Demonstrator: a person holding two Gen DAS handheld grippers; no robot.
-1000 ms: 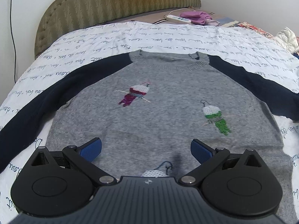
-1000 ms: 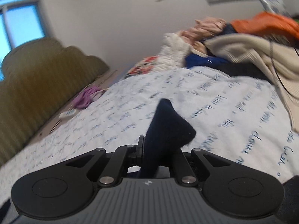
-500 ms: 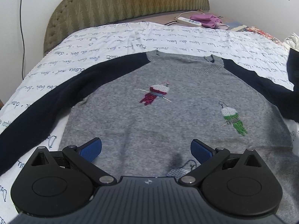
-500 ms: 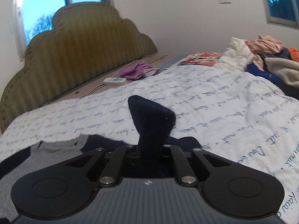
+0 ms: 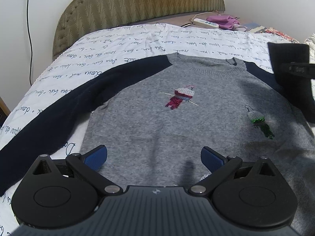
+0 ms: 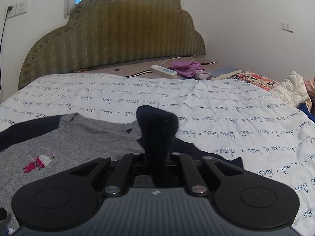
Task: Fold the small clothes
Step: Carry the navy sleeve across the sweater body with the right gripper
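Observation:
A small grey sweater (image 5: 177, 122) with navy sleeves and embroidered birds lies flat, front up, on the white bedspread (image 5: 137, 39). Its left navy sleeve (image 5: 59, 106) stretches out flat to the left. My left gripper (image 5: 154, 157) hovers open over the sweater's lower hem, with nothing between its blue pads. My right gripper (image 6: 156, 158) is shut on the cuff of the right navy sleeve (image 6: 156, 125), which sticks up between its fingers. In the left wrist view that lifted sleeve (image 5: 291, 82) hangs over the sweater's right shoulder.
A green padded headboard (image 6: 114, 39) stands behind the bed. A white power strip (image 6: 163, 71) and a purple cloth (image 6: 187, 68) lie near it. A pile of other clothes (image 6: 295, 86) sits at the bed's right side. A black cable (image 5: 29, 29) hangs down the left wall.
My right gripper has carried the navy sleeve cuff leftward, from over the bare bedspread to over the sweater's right shoulder, rolling level as it went. The left gripper shifted slightly and stayed open.

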